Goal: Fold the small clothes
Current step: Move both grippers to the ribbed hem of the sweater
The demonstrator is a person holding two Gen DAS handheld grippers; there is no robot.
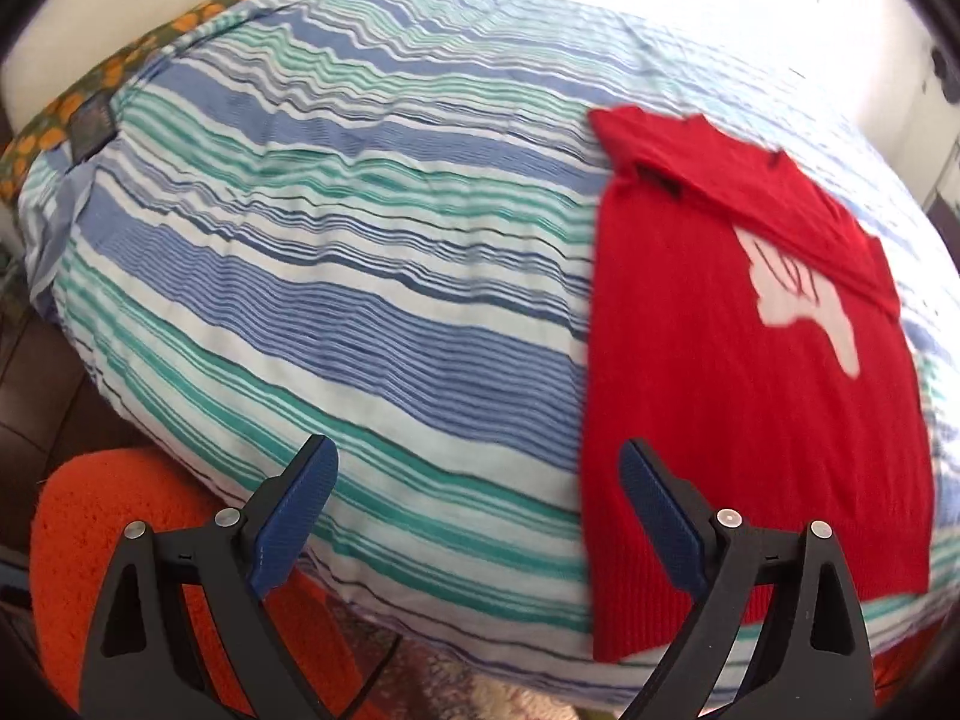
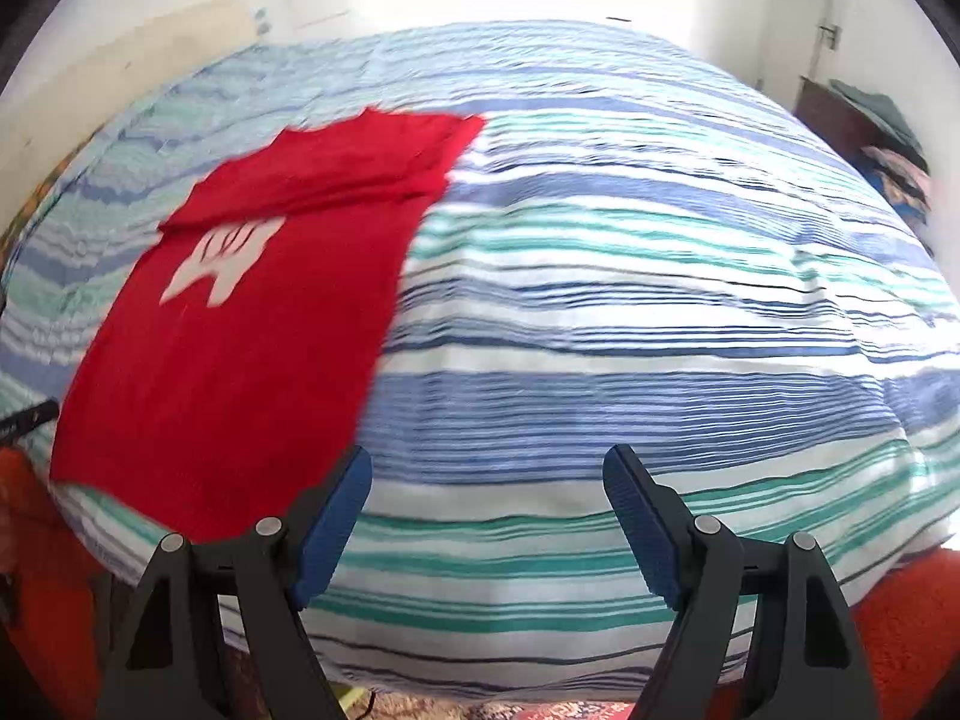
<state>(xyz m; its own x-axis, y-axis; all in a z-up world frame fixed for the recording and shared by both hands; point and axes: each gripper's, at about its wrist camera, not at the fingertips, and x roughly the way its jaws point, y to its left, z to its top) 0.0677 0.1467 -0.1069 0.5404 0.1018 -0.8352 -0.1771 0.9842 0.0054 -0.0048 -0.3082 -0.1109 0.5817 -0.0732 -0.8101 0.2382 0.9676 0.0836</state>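
Your left claw [image 1: 479,468] and right claw [image 2: 487,477] both hang released, nothing between the fingers. The red sweater [image 1: 744,372] (sleeves folded across its chest) lies flat on the striped bed [image 1: 336,276], at two o'clock of the left claw, ten o'clock of the right.

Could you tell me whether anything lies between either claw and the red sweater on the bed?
Nothing visible does. The sweater lies flat on the striped cover; the left claw and the right claw are open and empty beside its near edge.

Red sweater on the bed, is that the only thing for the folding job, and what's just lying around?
For the job:
red sweater, sleeves already folded across
left tool, open
right tool, open

Lying about:
striped bedspread
orange rug
clothes pile
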